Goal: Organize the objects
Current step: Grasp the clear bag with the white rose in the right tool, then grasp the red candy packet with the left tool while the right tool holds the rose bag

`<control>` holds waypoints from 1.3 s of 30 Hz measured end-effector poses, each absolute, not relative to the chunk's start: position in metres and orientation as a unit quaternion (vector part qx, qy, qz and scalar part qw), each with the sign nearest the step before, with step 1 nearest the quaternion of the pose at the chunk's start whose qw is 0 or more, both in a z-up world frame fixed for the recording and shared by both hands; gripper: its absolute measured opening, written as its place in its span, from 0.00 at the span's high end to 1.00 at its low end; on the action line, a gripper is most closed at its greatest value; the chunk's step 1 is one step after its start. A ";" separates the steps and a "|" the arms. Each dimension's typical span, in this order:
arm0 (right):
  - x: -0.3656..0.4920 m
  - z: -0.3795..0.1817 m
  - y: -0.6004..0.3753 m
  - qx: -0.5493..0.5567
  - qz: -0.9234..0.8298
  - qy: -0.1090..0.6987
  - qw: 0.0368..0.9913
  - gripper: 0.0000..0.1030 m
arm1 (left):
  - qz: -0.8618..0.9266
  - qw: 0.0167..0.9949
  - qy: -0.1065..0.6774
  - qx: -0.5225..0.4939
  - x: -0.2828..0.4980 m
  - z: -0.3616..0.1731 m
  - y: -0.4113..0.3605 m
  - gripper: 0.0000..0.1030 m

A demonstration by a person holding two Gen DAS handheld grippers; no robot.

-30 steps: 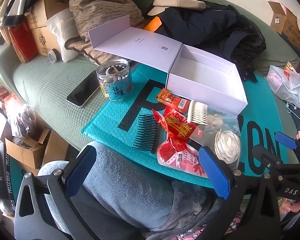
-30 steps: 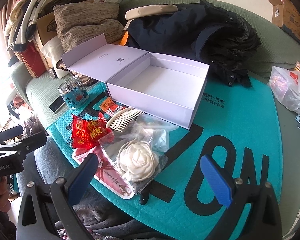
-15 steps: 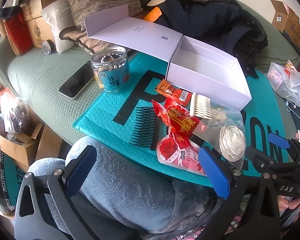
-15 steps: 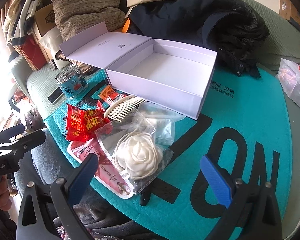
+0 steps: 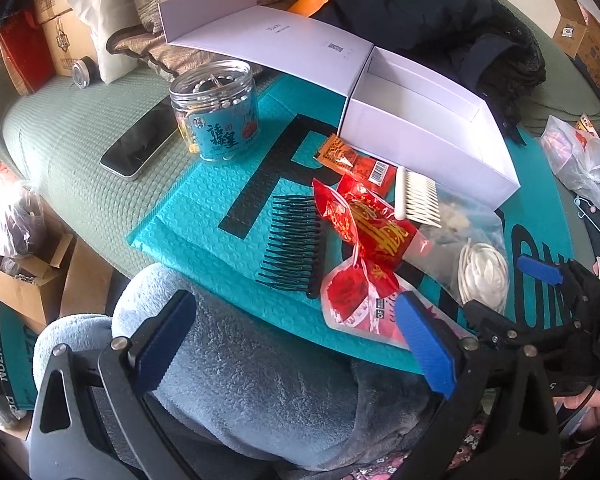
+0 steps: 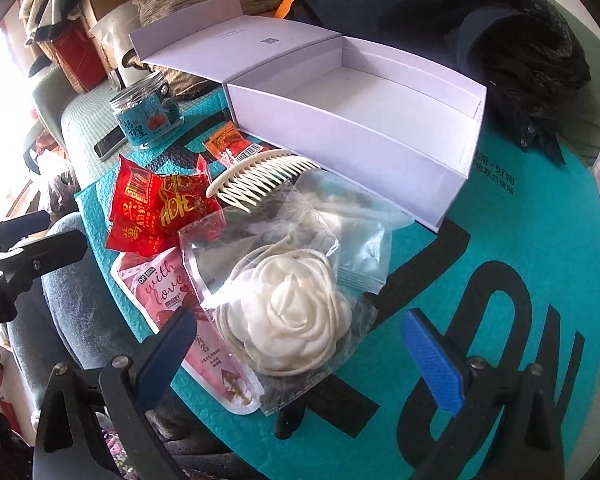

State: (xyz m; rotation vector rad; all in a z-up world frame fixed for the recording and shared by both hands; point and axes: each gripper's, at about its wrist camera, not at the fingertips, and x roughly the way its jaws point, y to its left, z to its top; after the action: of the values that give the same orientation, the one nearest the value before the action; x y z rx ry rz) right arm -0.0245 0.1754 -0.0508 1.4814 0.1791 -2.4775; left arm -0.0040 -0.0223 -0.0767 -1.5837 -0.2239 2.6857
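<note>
An open white box with its lid folded back lies on a teal mat. In front of it lie a black comb, a cream comb, red snack packets, an orange sachet, a pink pouch and a white fabric rose in a clear bag. My left gripper is open and empty, near the black comb. My right gripper is open and empty, just in front of the rose.
A clear jar with a blue label and a phone sit left of the mat on a green cushion. A dark jacket lies behind the box. A plastic bag is at right. Cardboard boxes stand at left.
Both grippers have moved forward, toward the objects. The rose bag now sits closer between my right gripper's fingers. Nothing has been picked up.
</note>
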 end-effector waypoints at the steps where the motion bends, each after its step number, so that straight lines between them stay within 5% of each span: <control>1: -0.026 -0.052 0.174 0.507 -0.849 0.071 0.127 0.01 | 0.858 0.007 -0.073 -0.509 -0.005 -0.078 -0.022 0.03; 8: -0.034 -0.058 0.167 0.506 -0.843 0.091 0.157 0.02 | 0.855 0.007 -0.078 -0.513 -0.007 -0.082 -0.022 0.03; 15: -0.034 -0.059 0.168 0.504 -0.839 0.090 0.184 0.31 | 0.857 0.002 -0.069 -0.511 -0.011 -0.080 -0.018 0.03; 21: -0.032 -0.048 0.182 0.494 -0.846 0.072 0.185 0.43 | 0.862 0.024 -0.078 -0.500 -0.017 -0.075 -0.009 0.05; 39: -0.042 -0.030 0.224 0.483 -0.860 0.012 0.162 0.45 | 0.857 0.070 -0.053 -0.507 -0.070 -0.099 0.046 0.10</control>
State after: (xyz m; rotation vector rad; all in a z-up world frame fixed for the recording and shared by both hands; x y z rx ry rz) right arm -0.0420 0.2242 -0.0304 1.3793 0.0336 -2.4560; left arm -0.0698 0.0464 -0.0989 -1.5263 -0.1608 2.5796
